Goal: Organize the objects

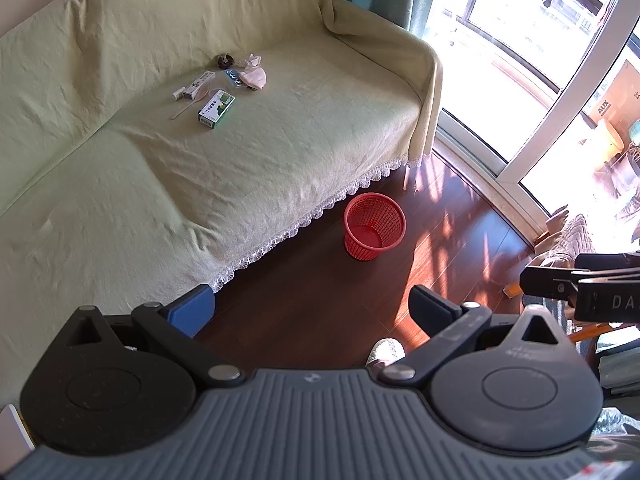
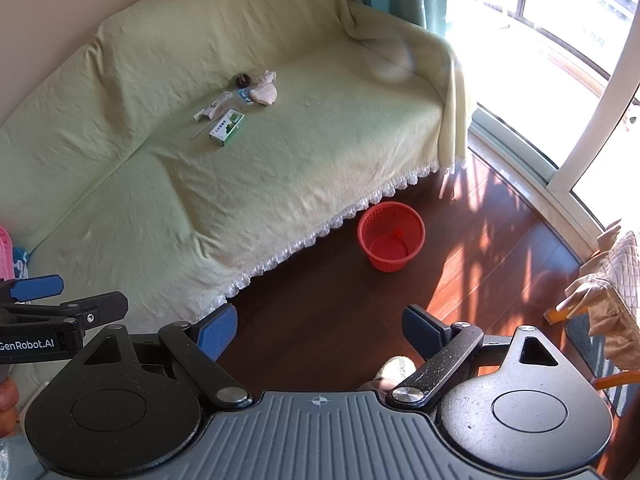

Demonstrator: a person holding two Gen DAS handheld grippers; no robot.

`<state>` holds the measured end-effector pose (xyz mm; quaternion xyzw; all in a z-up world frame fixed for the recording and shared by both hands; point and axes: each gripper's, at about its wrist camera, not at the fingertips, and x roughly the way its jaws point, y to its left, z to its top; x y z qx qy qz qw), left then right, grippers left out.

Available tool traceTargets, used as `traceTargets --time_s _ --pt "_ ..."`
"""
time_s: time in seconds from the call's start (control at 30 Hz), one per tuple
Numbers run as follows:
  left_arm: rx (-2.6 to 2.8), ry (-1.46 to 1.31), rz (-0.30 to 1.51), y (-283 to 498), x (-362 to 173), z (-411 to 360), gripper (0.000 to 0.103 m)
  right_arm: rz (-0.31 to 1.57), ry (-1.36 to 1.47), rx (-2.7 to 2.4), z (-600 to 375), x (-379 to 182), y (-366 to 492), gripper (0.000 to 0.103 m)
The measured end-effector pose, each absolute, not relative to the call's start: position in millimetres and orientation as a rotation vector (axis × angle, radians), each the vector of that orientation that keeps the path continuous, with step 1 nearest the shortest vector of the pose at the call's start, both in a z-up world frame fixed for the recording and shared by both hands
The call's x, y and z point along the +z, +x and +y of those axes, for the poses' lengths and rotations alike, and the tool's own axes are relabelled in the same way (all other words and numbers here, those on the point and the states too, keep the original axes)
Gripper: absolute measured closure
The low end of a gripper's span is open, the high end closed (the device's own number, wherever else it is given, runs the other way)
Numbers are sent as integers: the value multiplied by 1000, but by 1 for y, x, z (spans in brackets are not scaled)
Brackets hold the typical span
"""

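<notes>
Clutter lies in a small cluster far back on the sofa [image 1: 248, 152], toward the middle of the covered seat. Nearest in the heap is a green and white carton [image 1: 216, 108]; judging by its look, it is light and stiff, and it should take a grip across its narrow sides. Left of it lies a slim white box [image 1: 199, 83] with a small white tube [image 1: 178, 94] at its end and a thin stick [image 1: 185, 108] beside them; the stick lies flat on soft cloth and would likely be awkward to pinch. Behind sit a pale soft pouch [image 1: 254, 77], a blue packet [image 1: 233, 77], a crumpled tissue [image 1: 251, 60] and a dark round thing [image 1: 224, 60] too small to name. The soft pieces should squash safely anywhere; the packet may be slippery.

On the dark wooden floor, just in front of the sofa's lace hem, stands a red mesh basket [image 1: 376, 216], upright with nothing in it, probably where the rubbish belongs.

The left claw [image 1: 312, 312] and the right claw [image 2: 320, 330] both stand wide with nothing between their blue pads, tilted down over the floor near the sofa, well apart from the cluster.
</notes>
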<state>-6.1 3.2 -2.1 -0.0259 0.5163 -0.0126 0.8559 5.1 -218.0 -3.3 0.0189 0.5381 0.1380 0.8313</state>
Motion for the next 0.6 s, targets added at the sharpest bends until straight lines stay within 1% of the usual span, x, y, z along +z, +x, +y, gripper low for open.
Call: traceTargets --time_s 0.6 --pt "-17 -75 1086 -6 -5 18 1 1134 16 309 -201 -2 14 15"
